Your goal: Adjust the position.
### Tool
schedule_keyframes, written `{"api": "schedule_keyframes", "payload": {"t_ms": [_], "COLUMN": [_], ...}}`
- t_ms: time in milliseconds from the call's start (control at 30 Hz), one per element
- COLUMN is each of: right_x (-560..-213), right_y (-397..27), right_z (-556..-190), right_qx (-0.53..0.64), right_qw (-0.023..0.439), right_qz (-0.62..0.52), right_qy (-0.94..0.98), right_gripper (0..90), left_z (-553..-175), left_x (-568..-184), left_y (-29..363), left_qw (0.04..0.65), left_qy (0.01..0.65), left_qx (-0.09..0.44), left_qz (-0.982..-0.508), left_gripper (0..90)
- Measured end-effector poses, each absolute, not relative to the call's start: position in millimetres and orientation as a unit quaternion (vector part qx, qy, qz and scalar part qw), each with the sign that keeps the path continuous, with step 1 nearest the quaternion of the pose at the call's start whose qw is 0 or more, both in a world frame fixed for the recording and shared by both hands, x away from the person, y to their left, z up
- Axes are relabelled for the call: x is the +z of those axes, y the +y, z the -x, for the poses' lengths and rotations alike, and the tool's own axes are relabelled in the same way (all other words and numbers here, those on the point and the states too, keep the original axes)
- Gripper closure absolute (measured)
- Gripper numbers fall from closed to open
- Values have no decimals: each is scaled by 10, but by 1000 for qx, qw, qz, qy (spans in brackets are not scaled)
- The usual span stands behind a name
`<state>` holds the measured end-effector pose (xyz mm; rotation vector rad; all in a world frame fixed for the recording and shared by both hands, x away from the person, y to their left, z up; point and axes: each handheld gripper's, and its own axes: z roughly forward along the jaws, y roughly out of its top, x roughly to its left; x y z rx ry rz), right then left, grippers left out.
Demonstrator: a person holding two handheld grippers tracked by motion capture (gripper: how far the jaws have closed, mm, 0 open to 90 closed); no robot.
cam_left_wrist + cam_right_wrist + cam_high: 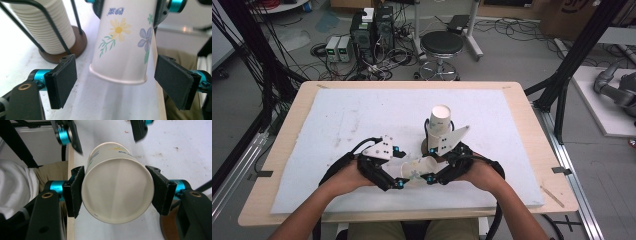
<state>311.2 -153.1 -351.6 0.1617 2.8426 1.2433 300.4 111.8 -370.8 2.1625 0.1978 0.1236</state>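
A white paper cup printed with flowers lies level above the white mat, between my two grippers near the table's front edge. My right gripper is shut on it: in the right gripper view both pads press the sides of the cup near its open mouth. My left gripper stands open around the other end. In the left gripper view the cup sits between the pads with a gap on each side. A stack of white cups stands in a wire holder just behind.
The holder's brown round base rests on the white mat, which covers most of the wooden table. The person's forearms come in from the front edge. A black stool and computer boxes stand on the floor beyond the table.
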Motion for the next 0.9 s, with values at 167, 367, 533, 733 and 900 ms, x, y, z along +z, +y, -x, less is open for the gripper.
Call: {"api": "schedule_keyframes", "payload": {"t_ms": [167, 367, 533, 733, 900], "right_x": [-3581, -3584, -3597, -3647, -3692], "right_y": [-1605, -1703, -1759, -1828, -1882], "right_z": [-3110, -3092, -3084, -3072, -3067], "right_qx": [413, 449, 473, 511, 541], "right_qw": [18, 27, 34, 33, 30], "right_qz": [-60, -65, -69, -75, -80], "right_qy": [909, 891, 878, 855, 837], "right_gripper": [366, 365, 365, 365, 365], "left_z": [-2967, -2947, -2948, -2931, -2929], "left_x": [-3758, -3777, -3806, -3853, -3864], "left_y": [1264, 1376, 1432, 1446, 1414], "left_qw": [501, 546, 576, 602, 614], "left_qy": [99, 118, 133, 132, 127], "left_qx": [60, 67, 64, 56, 50], "left_qz": [-858, -827, -804, -786, -778], "left_gripper": [183, 183, 175, 175, 175]}}
